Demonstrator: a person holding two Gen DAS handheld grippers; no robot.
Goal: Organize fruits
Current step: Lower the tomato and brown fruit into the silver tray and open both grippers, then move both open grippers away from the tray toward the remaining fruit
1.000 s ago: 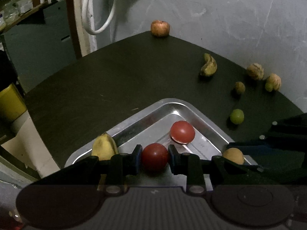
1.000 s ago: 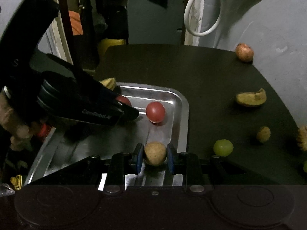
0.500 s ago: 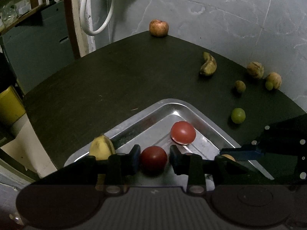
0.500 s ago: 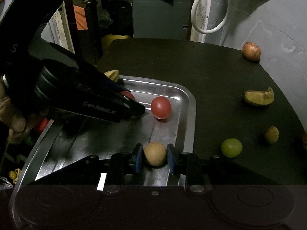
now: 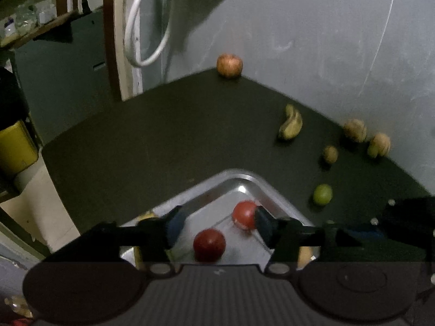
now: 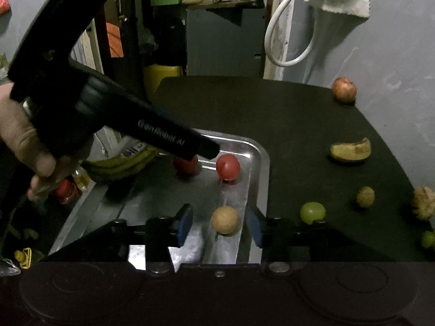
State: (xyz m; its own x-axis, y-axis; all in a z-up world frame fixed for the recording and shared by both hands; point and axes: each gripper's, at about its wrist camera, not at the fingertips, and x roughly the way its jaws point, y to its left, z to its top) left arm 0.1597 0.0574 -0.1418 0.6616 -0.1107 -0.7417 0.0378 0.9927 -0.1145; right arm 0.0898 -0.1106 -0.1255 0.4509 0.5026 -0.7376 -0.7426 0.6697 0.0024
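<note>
Gently now, left gripper [image 5: 214, 226] opening, dark red fruit [image 5: 209, 244] lying free between its jaws on the steel tray [image 5: 274, 194], brighter red fruit [image 5: 244, 214] near the tray's far corner. Right gripper [image 6: 220, 225] likewise opening around a tan round fruit [image 6: 224, 220] by the tray's right rim. Best lifted straight clear without nudging either. Green fruit [image 6: 312, 212] and apple [image 6: 344, 89] left out on the dark table [image 6: 272, 108] beside a grey wall
</note>
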